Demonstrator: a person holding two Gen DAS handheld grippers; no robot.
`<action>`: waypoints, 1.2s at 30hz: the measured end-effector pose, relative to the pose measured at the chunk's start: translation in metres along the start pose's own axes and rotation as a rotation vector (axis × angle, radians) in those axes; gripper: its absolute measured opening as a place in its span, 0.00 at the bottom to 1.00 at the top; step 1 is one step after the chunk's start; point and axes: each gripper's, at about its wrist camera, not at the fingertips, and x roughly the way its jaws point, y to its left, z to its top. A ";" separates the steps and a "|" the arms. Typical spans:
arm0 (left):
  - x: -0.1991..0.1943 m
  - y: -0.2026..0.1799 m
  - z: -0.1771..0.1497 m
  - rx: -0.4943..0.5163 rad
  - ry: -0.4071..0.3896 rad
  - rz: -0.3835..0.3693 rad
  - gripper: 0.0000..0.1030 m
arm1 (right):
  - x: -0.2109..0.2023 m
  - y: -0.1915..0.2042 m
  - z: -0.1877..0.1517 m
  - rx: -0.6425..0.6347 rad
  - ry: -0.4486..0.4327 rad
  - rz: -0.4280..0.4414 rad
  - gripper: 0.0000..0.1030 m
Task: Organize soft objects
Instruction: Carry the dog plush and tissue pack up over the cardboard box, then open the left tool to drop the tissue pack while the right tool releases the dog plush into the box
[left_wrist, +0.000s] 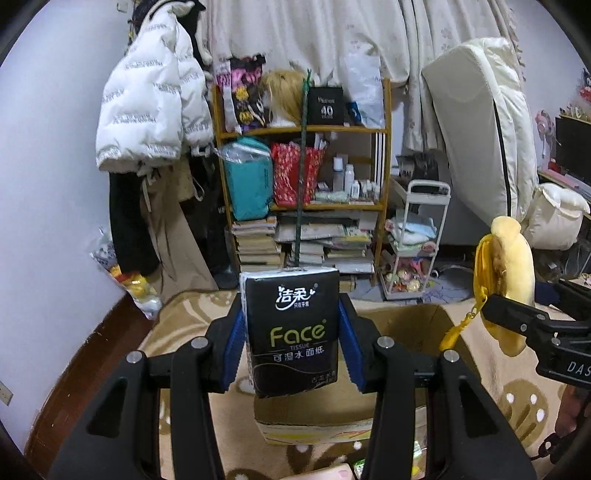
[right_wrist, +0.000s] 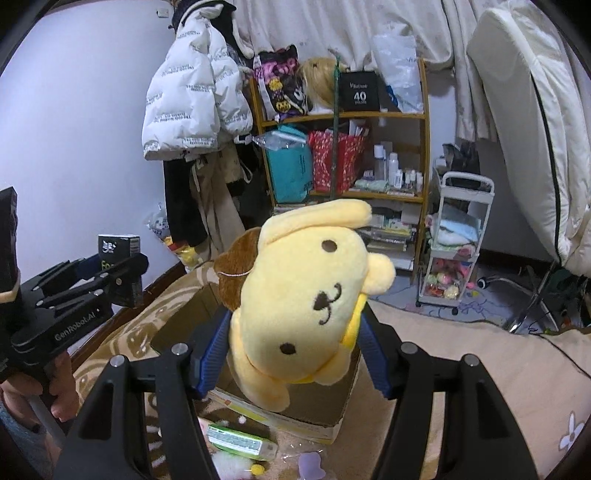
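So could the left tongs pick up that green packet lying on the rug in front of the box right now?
Probably not yet. The left tongs are already shut on a black tissue pack, so they would have to drop that first. The green packet itself lies uncovered on the rug, beside the cardboard box.

Glossy plastic wraps the tissue pack (left_wrist: 291, 332); the dog plush (right_wrist: 303, 295) is fuzzy cloth (brown-eared); the cardboard box (right_wrist: 321, 413) is matt.

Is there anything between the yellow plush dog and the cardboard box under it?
Nothing visible. The right gripper holds the plush dog above the open cardboard box, with only air below it. The box floor is mostly hidden.
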 end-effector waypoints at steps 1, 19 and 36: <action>0.005 -0.001 -0.003 0.001 0.010 0.000 0.43 | 0.005 -0.002 -0.003 0.000 0.010 -0.002 0.66; 0.068 -0.001 -0.035 -0.016 0.180 0.013 0.44 | 0.063 -0.008 -0.042 -0.037 0.160 0.005 0.67; 0.069 0.019 -0.044 -0.119 0.233 0.008 0.80 | 0.066 -0.021 -0.047 0.044 0.186 0.009 0.94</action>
